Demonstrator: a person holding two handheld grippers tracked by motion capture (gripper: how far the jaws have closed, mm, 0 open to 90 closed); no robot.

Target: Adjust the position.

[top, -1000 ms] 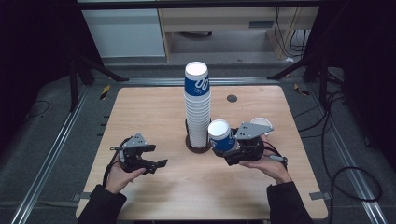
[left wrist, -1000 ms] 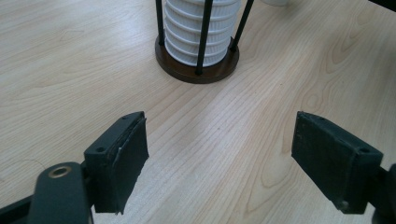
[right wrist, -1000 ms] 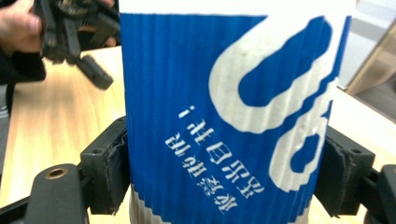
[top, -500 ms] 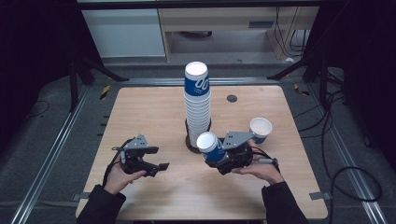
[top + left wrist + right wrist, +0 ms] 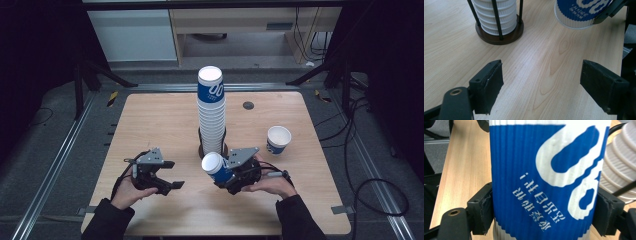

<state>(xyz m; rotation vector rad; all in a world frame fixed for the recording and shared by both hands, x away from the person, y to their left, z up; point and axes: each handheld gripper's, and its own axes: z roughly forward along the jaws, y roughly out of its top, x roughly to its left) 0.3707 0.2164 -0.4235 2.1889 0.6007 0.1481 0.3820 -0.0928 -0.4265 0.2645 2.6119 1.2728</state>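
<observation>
Blue paper cup (image 5: 216,167): ribbed sleeve, white lettering; sitting tilted in the right hand-held gripper (image 5: 231,172), mouth pointing up and toward the person's left, just in front of the cup stack's base and clear of the tabletop (image 5: 150,115). In the right gripper view its jaws are pinching the cup (image 5: 544,182) across the sleeve from both sides, a grip that appears meant to carry it without crushing the rim.

Cup stack (image 5: 211,115): tall column of nested cups standing in a round dark base with thin upright rods (image 5: 496,20), seemingly keeping the column from toppling; sitting near mid-tabletop.

Single cup (image 5: 278,139): standing upright, mouth up, to the right of the stack and well apart from it.

Left hand-held gripper (image 5: 167,182): hovering low over the front-left tabletop, jaws spread wide and gripping nothing; bare wood is showing between them in the left gripper view, with the held cup (image 5: 581,12) ahead. Judged to be waiting to receive or steady the cup.

Small dark disc (image 5: 248,105): lying behind the stack; purpose unclear.
</observation>
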